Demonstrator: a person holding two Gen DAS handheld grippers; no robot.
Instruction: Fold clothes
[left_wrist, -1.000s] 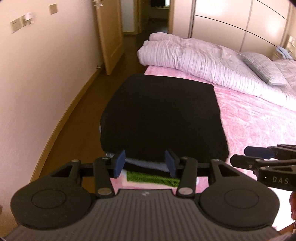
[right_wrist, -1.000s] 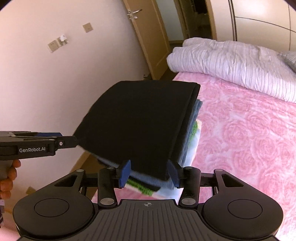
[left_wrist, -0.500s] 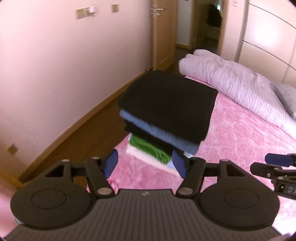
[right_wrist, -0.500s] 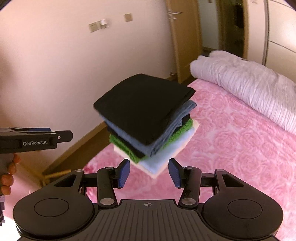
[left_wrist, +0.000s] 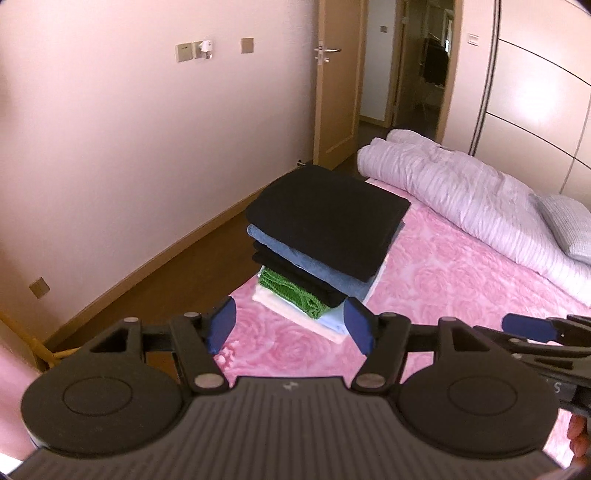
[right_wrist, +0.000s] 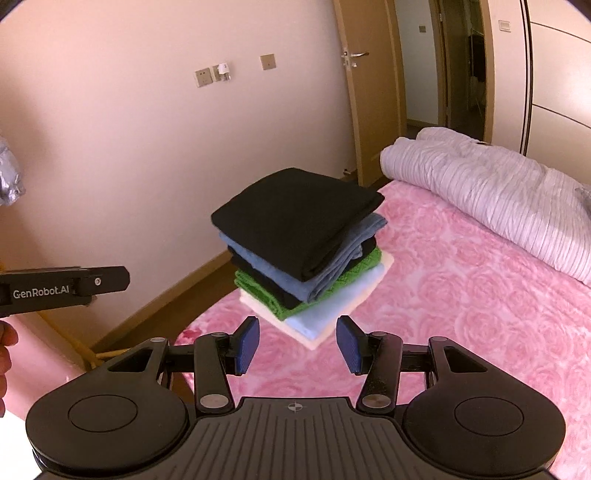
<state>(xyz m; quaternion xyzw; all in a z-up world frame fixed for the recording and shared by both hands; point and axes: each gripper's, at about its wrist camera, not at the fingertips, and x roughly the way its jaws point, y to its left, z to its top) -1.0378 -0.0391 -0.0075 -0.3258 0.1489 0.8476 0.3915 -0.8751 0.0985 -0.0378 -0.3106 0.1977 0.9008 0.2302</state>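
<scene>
Both the left gripper (left_wrist: 290, 328) and right gripper (right_wrist: 297, 344) have jaws released and empty, with the stack (left_wrist: 325, 240) on the bed (left_wrist: 461, 288) corner ahead, left one nearer.

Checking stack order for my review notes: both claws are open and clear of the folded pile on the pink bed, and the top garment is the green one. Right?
Not quite. The top garment is black; the green one lies lower in the pile, as the right wrist view shows. Both the left claw and right claw are open and clear.

"GenRobot.AI" in white on the left gripper (right_wrist: 110, 280)
</scene>
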